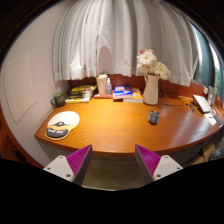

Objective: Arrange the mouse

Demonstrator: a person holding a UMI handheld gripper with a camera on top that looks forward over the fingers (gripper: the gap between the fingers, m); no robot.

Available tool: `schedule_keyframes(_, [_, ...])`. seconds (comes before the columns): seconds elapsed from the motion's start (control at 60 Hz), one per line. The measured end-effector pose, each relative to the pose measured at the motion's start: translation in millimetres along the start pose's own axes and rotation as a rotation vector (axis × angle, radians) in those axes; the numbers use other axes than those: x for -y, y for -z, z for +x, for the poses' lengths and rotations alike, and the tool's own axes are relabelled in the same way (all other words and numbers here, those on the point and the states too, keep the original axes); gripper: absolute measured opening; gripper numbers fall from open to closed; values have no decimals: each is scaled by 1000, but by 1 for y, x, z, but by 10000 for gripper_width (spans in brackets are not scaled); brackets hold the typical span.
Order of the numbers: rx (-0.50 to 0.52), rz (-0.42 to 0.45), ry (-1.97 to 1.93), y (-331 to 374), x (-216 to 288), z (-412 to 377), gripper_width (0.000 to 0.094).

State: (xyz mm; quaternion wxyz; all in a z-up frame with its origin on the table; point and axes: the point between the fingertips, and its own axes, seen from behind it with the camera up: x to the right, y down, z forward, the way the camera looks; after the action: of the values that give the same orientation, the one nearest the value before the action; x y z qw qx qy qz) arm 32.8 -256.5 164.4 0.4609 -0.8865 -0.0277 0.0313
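Note:
A dark mouse (57, 131) lies on a pale rounded mouse pad (64, 122) at the near left of the wooden desk (115, 128). My gripper (113, 160) hovers in front of the desk's near edge, well back from the mouse and to its right. It is open, and its purple pads (80, 158) stand wide apart with nothing between them. Only the floor and the desk's edge show in the gap.
A vase of flowers (151, 86) stands at the back of the desk, with books (122, 94) and a pale jar (103, 84) to its left. A mug (58, 99) sits at the far left, a small dark cup (153, 117) mid-right, a white device (203, 103) at the right. Curtains hang behind.

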Motion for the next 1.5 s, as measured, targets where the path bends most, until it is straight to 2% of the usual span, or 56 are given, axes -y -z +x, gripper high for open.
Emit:
schedule_keyframes(0.083, [-32,-50,-27,-40,-65,44,860])
schedule_keyframes(0.3, [-154,-127,-72,-100,-91,148,849])
schedule_keyframes(0.467, [-183,-162,-92,-161,-73,201,840])
schedule_keyframes(0.817, [-119,-195,-57,-290,-5,242,836])
schedule_keyframes(1.067, [-10,-222,-39,-329,26,222,724])
schedule_keyframes(1.183, [-22,-241,-8,-342,29,223,598])
schedule_keyframes(1.4, [-28,-233,66,-348,30,221,527])
schedule_keyframes(1.5, [-33,-243,43,-349,30,220,449])
